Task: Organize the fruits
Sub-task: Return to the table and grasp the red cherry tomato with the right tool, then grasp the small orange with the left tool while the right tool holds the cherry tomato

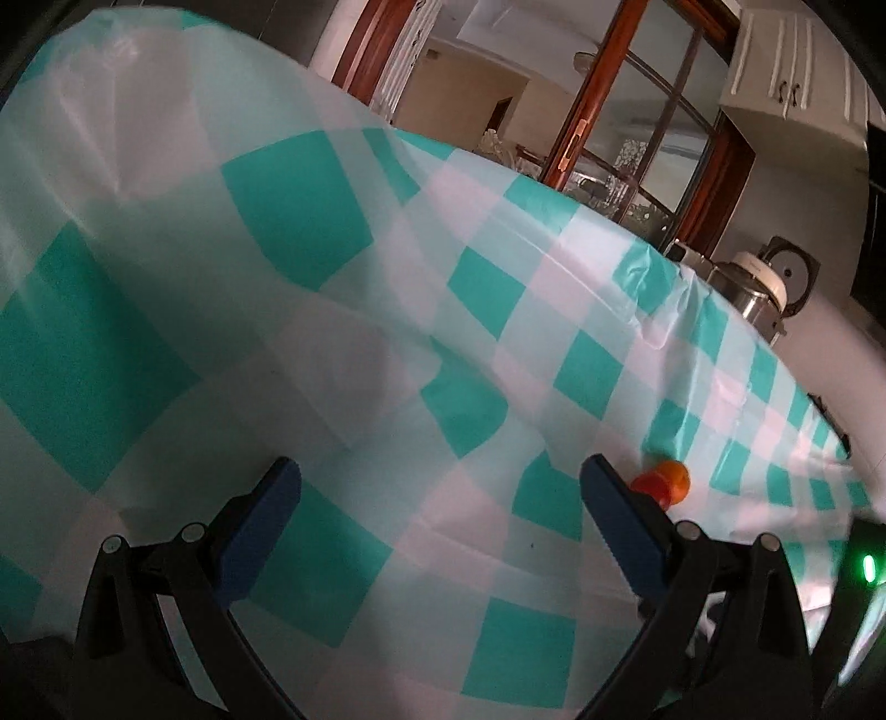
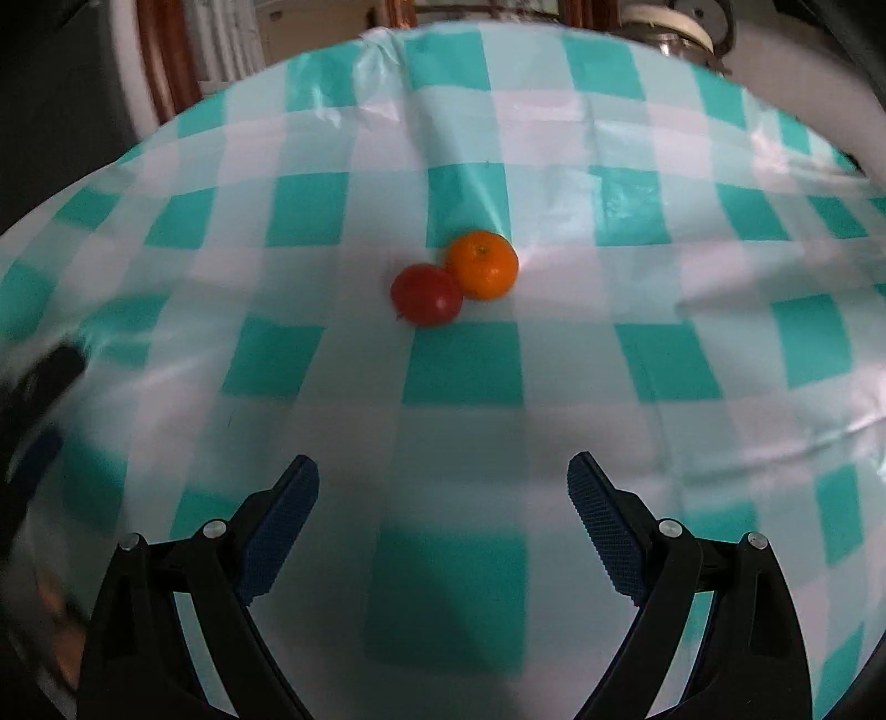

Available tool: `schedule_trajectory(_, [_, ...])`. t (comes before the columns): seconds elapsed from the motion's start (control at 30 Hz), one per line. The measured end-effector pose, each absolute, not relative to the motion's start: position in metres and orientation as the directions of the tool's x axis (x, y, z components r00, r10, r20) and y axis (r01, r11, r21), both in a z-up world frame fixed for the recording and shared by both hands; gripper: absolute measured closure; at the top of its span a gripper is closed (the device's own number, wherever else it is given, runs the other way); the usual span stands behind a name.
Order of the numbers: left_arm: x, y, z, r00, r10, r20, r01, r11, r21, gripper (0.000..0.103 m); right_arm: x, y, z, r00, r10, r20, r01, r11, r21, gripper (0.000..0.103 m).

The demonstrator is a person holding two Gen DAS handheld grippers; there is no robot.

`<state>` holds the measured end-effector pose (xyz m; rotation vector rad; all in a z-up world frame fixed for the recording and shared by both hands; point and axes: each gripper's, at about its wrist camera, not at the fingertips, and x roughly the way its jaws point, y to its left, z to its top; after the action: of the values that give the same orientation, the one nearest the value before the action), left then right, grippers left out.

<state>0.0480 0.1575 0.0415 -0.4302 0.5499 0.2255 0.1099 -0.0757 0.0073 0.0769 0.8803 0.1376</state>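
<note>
An orange (image 2: 483, 265) and a red tomato-like fruit (image 2: 426, 294) lie touching each other on the teal-and-white checked tablecloth (image 2: 459, 365), the red one to the left and nearer. My right gripper (image 2: 443, 493) is open and empty, pointing at them from some way in front. In the left wrist view the same two fruits show small, the orange (image 1: 676, 476) and the red one (image 1: 649, 483), just behind the right fingertip. My left gripper (image 1: 440, 487) is open and empty over the cloth (image 1: 387, 332).
A steel pot with a white lid (image 1: 757, 288) stands past the table's far edge, also in the right wrist view (image 2: 673, 33). A wooden-framed glass door (image 1: 637, 144) and white cabinets (image 1: 792, 61) are behind. A blurred dark shape (image 2: 39, 382) is at the left edge.
</note>
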Motion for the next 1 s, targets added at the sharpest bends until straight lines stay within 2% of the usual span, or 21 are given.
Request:
schedule_trajectory(0.13, [0.044,0.155,0.044,0.844,0.104,-0.527,-0.319,0.886,-0.336,0.002,0.146,-0.073,0.003,0.609,0.178,-0.773,-0.017,0.977,0.212,0.014])
schedule_trajectory(0.23, [0.041,0.156,0.044,0.848,0.103,-0.52,-0.322,0.88,-0.35,0.002,0.165,-0.068,0.003,0.626,0.145,-0.766,0.041,0.975,0.219,0.025])
schedule_trajectory(0.37, [0.041,0.154,0.043,0.847,0.107,-0.52,-0.325,0.88,-0.348,0.002,0.184,-0.061,0.004,0.639,0.091,-0.763,0.097,0.976,0.197,0.038])
schedule_trajectory(0.47, [0.042,0.155,0.042,0.847,0.103,-0.522,-0.322,0.881,-0.348,0.002,0.197,-0.057,0.003,0.642,0.052,-0.765,0.138,0.974,0.181,0.04])
schedule_trajectory(0.6, [0.041,0.153,0.041,0.844,0.103,-0.527,-0.323,0.882,-0.344,0.002,0.203,-0.044,0.001,0.631,-0.041,-0.775,0.164,0.983,0.081,0.046])
schedule_trajectory(0.7, [0.041,0.153,0.041,0.842,0.1,-0.53,-0.321,0.882,-0.345,0.002,0.198,-0.043,0.001,0.636,-0.025,-0.772,0.114,0.991,0.063,0.063])
schedule_trajectory(1.0, [0.043,0.148,0.039,0.835,0.065,-0.546,-0.294,0.892,-0.344,0.002,0.116,-0.124,0.005,0.676,0.129,-0.726,-0.002,0.985,0.173,0.063])
